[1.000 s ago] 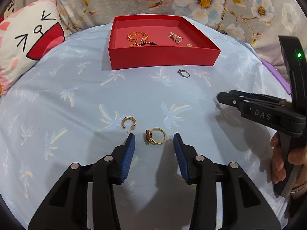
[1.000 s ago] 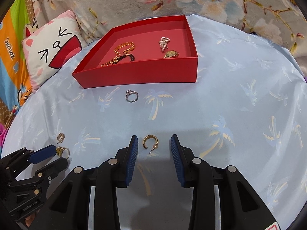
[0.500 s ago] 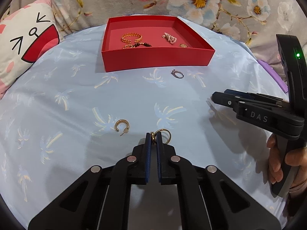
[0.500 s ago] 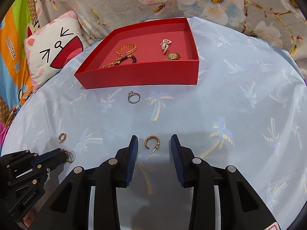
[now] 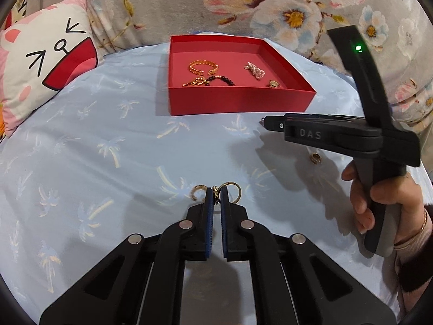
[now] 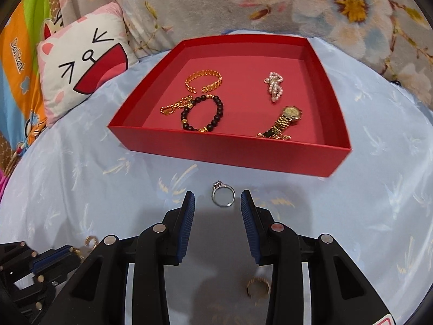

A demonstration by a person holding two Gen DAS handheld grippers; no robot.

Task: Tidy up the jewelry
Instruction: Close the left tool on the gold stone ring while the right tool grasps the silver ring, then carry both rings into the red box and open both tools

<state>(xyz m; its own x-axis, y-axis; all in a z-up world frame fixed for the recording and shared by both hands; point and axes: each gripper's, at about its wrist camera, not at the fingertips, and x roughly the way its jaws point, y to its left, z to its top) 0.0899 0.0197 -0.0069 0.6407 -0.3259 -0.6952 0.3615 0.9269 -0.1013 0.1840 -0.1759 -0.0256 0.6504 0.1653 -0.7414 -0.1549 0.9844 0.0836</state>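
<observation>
Left wrist: left claw [image 5: 216, 195] clamped on gold ring [image 5: 231, 189] edge, could slip. Right claw [image 6: 216, 203] apart round silver ring [image 6: 222, 195], not gripping; cloth snag poss.

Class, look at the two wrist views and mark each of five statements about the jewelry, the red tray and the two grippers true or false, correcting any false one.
1. The left gripper is shut on a gold ring. True.
2. The silver ring lies inside the red tray. False: it lies on the blue cloth in front of the tray, between the right gripper's open fingers.
3. A black bead bracelet is in the tray. True.
4. The right gripper holds a gold hoop earring. False: it holds nothing.
5. The tray is empty. False: it also holds a gold watch.
</observation>
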